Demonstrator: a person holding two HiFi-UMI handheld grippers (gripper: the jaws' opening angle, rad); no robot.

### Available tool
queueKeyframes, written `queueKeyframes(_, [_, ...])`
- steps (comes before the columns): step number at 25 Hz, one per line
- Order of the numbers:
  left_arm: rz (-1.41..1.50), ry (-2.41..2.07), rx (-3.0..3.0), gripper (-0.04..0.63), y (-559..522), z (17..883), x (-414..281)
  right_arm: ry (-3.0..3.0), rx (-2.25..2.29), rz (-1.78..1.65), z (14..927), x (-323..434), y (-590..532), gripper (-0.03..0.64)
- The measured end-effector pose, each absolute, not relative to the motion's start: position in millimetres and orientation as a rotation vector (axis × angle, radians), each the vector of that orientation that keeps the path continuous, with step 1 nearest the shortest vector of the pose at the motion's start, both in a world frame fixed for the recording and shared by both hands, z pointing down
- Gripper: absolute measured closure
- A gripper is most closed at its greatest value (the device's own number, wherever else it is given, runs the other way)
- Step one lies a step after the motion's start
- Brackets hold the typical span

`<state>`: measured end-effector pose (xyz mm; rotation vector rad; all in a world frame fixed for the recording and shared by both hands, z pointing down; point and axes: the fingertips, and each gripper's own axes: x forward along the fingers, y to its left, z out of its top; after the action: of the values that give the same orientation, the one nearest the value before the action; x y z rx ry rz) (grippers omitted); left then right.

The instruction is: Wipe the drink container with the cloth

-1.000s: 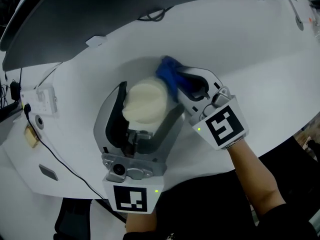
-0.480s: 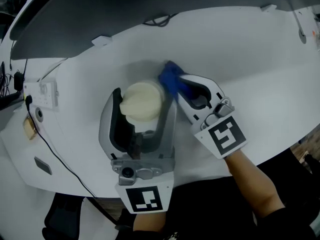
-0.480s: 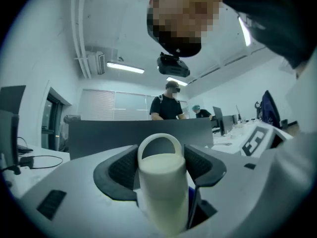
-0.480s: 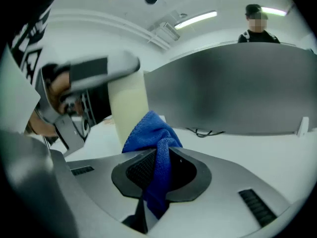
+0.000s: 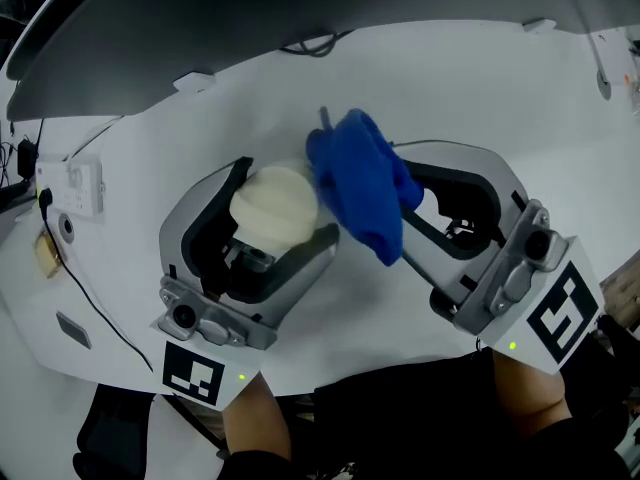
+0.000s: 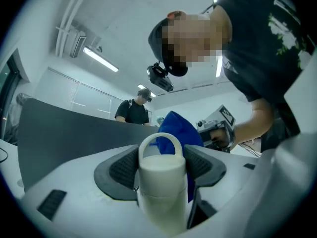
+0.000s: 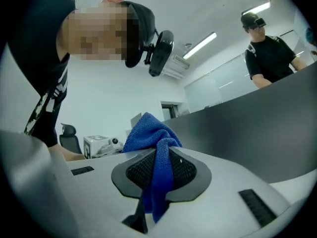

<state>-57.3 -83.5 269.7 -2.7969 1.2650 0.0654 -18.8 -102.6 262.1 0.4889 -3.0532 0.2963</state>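
Bench (image 5: 480, 98) first: a broad white top with a curved edge, carrying everything here. Left tool (image 5: 285, 203) lies level over it, jaws set wide around the drink container (image 5: 275, 206). They have just been closing, and the dark pads now press the container's sides. Right tool (image 7: 159, 171) is held above the bench, its jaws nearly together and pinching the blue cloth (image 5: 360, 183), which bunches above the pads and hangs below them. The cloth sits just beside the container's right side (whether it touches, I cannot tell). The cream container stands upright, with a loop handle (image 6: 159, 136) on its lid.
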Motion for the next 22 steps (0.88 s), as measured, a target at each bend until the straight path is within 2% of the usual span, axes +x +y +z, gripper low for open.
queueKeyframes(12, [0.177, 1.293, -2.811, 0.311, -84, 271, -58, -2.594, 0.39, 0.229, 405, -36, -94, 0.575])
queueKeyframes(17, [0.175, 1.318, -2.819, 0.31, -87, 272, -58, -2.573, 0.387, 0.19, 415, -40, -95, 0.575])
queueKeyframes(22, [-0.019, 1.437, -2.765, 0.308, -79, 274, -64, -2.582, 0.386, 0.19, 414, -40, -95, 0.574])
